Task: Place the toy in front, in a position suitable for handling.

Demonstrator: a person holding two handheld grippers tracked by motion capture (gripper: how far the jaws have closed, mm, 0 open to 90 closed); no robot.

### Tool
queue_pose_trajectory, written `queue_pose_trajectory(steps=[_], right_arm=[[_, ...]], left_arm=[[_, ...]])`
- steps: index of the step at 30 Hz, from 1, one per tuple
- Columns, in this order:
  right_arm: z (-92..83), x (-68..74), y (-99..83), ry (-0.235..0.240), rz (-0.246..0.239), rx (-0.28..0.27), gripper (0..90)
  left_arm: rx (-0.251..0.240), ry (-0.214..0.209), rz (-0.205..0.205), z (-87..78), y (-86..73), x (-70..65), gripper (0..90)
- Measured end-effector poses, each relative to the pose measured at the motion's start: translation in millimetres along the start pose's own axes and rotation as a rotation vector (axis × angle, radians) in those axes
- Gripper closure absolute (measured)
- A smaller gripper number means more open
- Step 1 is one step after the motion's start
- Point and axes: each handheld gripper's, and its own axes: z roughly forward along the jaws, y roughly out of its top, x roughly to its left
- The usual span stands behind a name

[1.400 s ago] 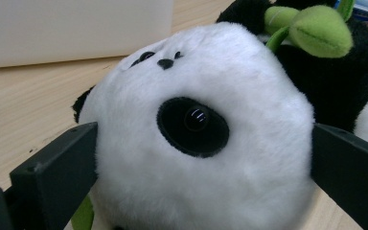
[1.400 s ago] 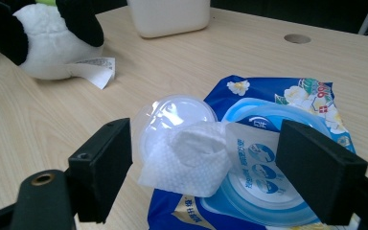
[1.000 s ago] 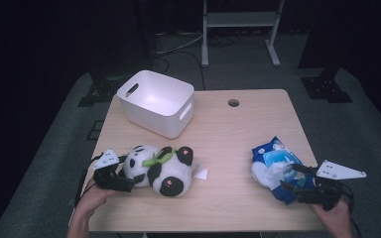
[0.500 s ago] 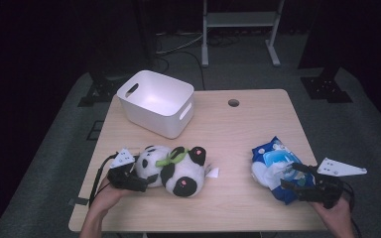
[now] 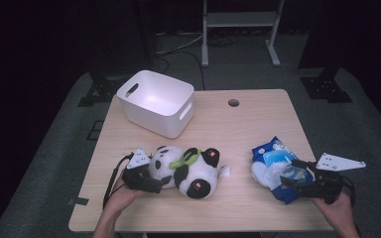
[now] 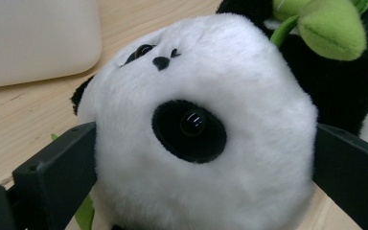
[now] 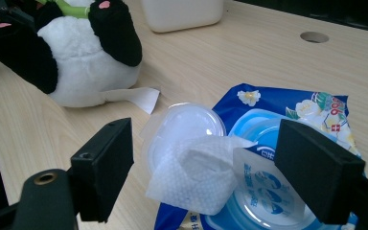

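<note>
Panda plush point(image 5: 188, 171) head sits clamped in left gripper point(image 5: 149, 179); right gripper point(image 5: 297, 181) spreads wide around wipes pack point(image 5: 275, 166)

My left tool point(image 5: 154, 181): black, blocky jaws, grey three-cornered plate, black trailing cable. Right tool point(image 5: 297, 179): same build. Forearms bare.

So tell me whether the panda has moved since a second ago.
Yes. The panda has slid right, away from the table's left edge, with the left gripper.

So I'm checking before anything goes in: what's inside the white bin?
The white bin looks empty: bare white floor and far walls show in the high view. Its near wall hides the strip of floor just behind it.
</note>
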Motion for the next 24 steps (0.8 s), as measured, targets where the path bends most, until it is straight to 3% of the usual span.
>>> queue_pose_trajectory(steps=[6, 11, 16, 17, 18, 24], right_arm=[[3.6, 1.9, 10.0, 0.018, -0.044, 0.028, 24.6], [15.5, 4.8, 18.4, 0.032, -0.103, 0.084, 32.0], [28.5, 3.6, 19.4, 0.036, -0.145, 0.156, 42.9], [32.8, 1.5, 17.6, 0.031, -0.173, 0.197, 46.6], [32.8, 1.5, 17.6, 0.031, -0.173, 0.197, 46.6], [39.9, -3.3, 12.8, 0.006, -0.208, 0.264, 67.3]], left_arm=[[0.006, 0.004, 0.005, 5.5, 3.0, -10.2, 0.0], [0.022, -0.004, 0.014, 9.1, 6.3, -18.0, 0.0], [0.027, -0.016, 0.025, 14.4, 9.7, -27.1, 0.0], [0.033, -0.021, 0.032, 15.6, 10.8, -28.9, 0.0], [0.033, -0.026, 0.033, 17.2, 11.9, -30.9, 0.0], [0.040, -0.069, 0.059, 25.0, 17.3, -42.5, 0.0]])
